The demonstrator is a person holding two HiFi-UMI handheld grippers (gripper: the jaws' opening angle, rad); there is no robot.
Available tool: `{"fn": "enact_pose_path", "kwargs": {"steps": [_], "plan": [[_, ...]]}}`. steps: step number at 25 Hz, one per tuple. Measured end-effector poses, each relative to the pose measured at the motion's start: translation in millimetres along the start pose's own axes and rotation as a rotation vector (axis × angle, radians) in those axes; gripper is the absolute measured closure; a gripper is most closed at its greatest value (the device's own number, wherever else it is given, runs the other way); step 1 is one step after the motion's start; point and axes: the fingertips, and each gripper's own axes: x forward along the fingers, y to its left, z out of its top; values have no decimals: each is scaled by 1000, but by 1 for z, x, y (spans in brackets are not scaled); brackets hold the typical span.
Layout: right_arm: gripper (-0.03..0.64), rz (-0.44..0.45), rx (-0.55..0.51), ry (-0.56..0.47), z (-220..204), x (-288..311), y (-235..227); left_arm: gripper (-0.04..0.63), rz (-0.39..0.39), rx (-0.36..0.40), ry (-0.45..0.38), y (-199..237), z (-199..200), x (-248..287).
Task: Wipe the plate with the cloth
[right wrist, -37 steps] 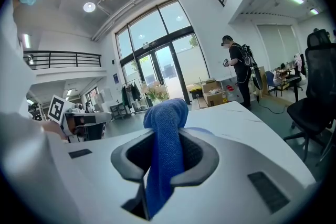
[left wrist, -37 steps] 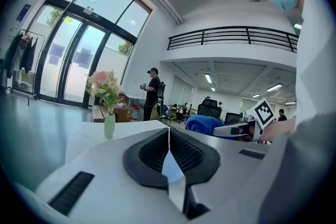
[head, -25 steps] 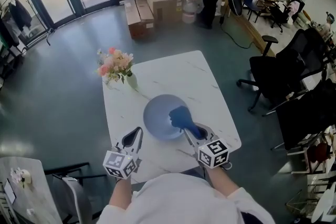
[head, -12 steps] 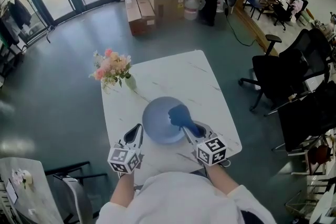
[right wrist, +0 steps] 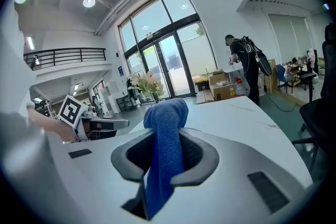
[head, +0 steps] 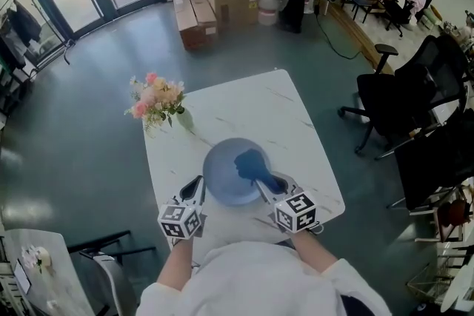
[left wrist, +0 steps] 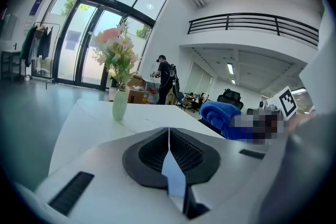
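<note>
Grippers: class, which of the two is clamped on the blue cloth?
The right gripper: its jaws pinch the blue cloth, which reaches onto the plate. The left gripper is shut with nothing between its jaws.

1. Left tongs (head: 195,187), at 7 o'clock in the head view: jaws pressed together, empty, pointing toward 1 o'clock.
2. Right tongs (head: 268,187), at 5 o'clock: jaws clamped on the cloth (head: 250,165), pointing toward 11 o'clock.

No word or number is legible. The marker cubes (head: 180,221) on the left hand-held gripper (head: 195,185) and right hand-held gripper (head: 265,187) show only black-and-white square patterns. Print on the cardboard boxes (head: 231,2) is too small to read.
</note>
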Motion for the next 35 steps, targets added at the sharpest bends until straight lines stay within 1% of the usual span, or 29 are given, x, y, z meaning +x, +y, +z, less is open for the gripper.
{"fn": "enact_pose_path", "kwargs": {"steps": [5, 13, 18, 19, 20, 21, 25, 31, 35], "plan": [[523, -6, 6, 9, -4, 1, -2, 561, 18, -124, 65, 13, -19, 9], [523, -11, 9, 25, -10, 2, -5, 560, 19, -267, 154, 35, -48, 26], [523, -14, 12, 35, -15, 2, -6, 557, 61, -377, 194, 48, -69, 36], [523, -16, 13, 37, -15, 2, -6, 529, 71, -402, 203, 50, -75, 39], [523, -17, 13, 38, -16, 2, -6, 443, 81, -427, 211, 51, -79, 41], [523, -18, 15, 39, -17, 1, -6, 403, 86, -448, 218, 50, -82, 43], [523, -27, 21, 35, -17, -2, -9, 393, 82, -478, 240, 47, -90, 49], [523, -31, 31, 43, -21, -4, -10, 373, 114, -511, 268, 56, -100, 60], [523, -28, 32, 50, -24, -4, -10, 374, 129, -506, 295, 58, -108, 66]]}}
